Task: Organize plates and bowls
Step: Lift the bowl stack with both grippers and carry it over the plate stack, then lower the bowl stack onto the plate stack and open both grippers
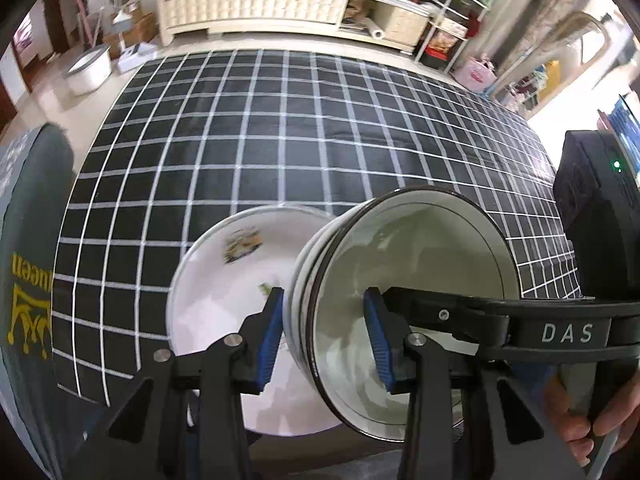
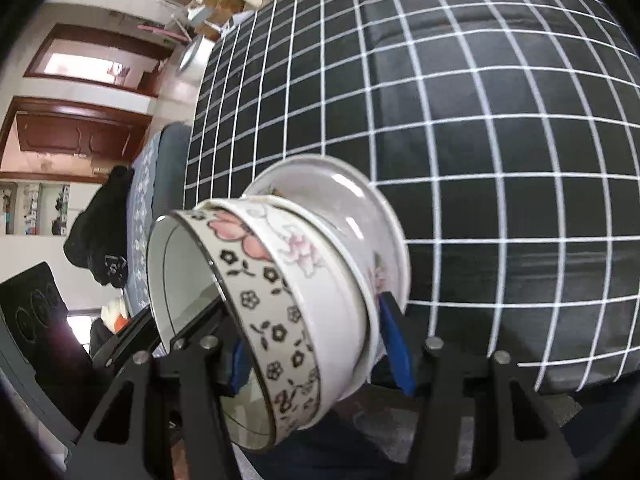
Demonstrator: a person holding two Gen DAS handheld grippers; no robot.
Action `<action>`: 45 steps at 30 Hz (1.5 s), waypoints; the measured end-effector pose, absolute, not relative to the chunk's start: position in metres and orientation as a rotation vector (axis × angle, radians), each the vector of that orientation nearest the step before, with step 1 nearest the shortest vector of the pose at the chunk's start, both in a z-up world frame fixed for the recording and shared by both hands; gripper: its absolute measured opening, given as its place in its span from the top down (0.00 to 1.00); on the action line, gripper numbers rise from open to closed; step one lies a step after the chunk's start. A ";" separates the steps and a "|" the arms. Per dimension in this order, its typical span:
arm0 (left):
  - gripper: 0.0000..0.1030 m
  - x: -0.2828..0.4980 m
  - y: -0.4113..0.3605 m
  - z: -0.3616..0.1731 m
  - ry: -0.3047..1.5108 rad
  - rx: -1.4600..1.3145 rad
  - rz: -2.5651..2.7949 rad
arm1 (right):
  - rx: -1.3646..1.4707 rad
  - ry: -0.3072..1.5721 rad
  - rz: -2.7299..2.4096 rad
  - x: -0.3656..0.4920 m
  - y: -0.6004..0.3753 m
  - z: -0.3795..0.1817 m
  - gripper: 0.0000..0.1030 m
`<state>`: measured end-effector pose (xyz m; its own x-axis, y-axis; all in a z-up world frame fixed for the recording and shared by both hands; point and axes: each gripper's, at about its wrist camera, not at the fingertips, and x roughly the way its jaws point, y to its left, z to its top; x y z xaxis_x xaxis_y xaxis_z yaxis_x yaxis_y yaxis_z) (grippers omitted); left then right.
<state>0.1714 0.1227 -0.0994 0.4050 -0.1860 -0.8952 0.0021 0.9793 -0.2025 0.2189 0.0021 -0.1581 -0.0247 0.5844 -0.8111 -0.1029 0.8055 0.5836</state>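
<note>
In the left wrist view, a grey-green curved surface with a yellow crown print [image 1: 28, 308] fills the far left edge. Next comes the bench [image 1: 280, 140], draped in a black cloth with a white grid. Above it a shallow white plate [image 1: 224, 280] with a blurred painted motif is tilted on edge, and against its right side sit nested round bowls [image 1: 408, 280], glossy white inside with a dark rim. The left gripper [image 1: 324, 336] is clenched on this stack, one blue ribbed pad on the outer wall, the other inside the top bowl. At far right a hand [image 1: 588, 432] holds the other tool.

In the right wrist view, the outer bowl wall carries black blossoms and pink flowers. The right gripper [image 2: 316, 344] grasps the whole stack, bowls and plate together, between its fingers [image 2: 394, 344].
</note>
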 end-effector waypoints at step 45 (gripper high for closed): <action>0.56 0.164 0.167 -0.126 1.152 -0.307 -0.061 | 0.242 1.392 0.543 0.223 0.020 -0.148 0.43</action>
<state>0.1642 0.1669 -0.1263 0.4101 -0.2042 -0.8889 -0.1099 0.9565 -0.2704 0.2225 0.0200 -0.1479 0.0811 0.4964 -0.8643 -0.2192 0.8548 0.4704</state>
